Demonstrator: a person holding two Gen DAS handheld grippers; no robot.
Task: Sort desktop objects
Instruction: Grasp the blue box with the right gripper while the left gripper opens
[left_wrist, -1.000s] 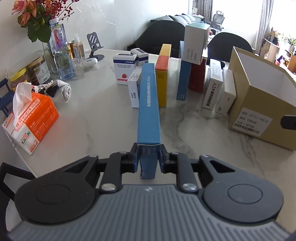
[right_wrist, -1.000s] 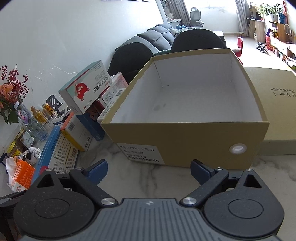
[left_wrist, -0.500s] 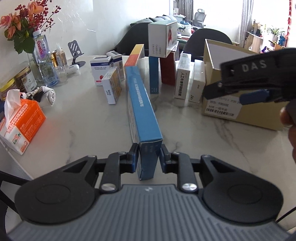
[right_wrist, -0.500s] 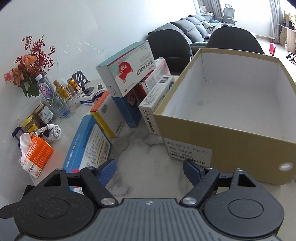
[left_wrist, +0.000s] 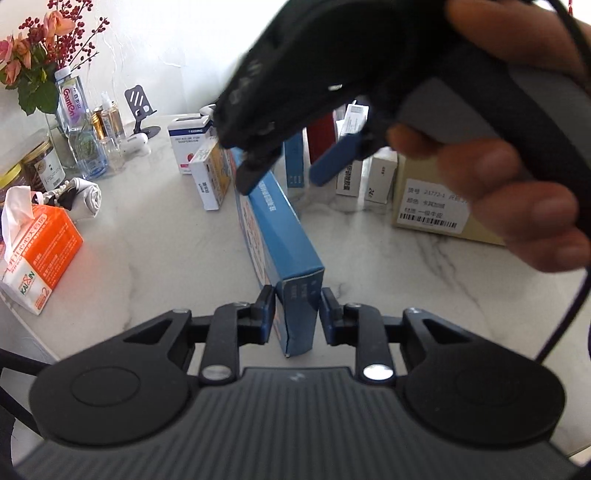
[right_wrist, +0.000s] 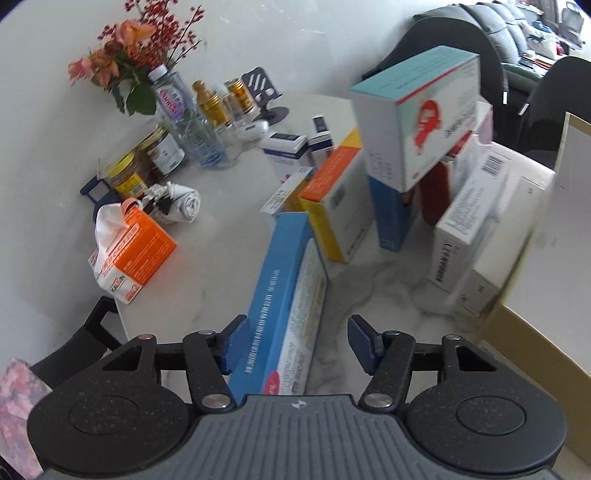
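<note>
Long blue box stands on edge on the marble tabletop, left gripper jaws flanking its near end, contact unclear. Right gripper, jaws spread, straddles it. Cardboard box waits beside many medicine boxes standing outside.

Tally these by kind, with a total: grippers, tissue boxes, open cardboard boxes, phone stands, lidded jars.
Handheld two-finger grippers: 2, the left gripper and the right gripper
Orange tissue box: 1
Open brown cardboard box: 1
Black metal phone stand: 1
Lidded glass jars: 2, the yellow-lidded jar and the white-labelled jar
Total: 7
</note>
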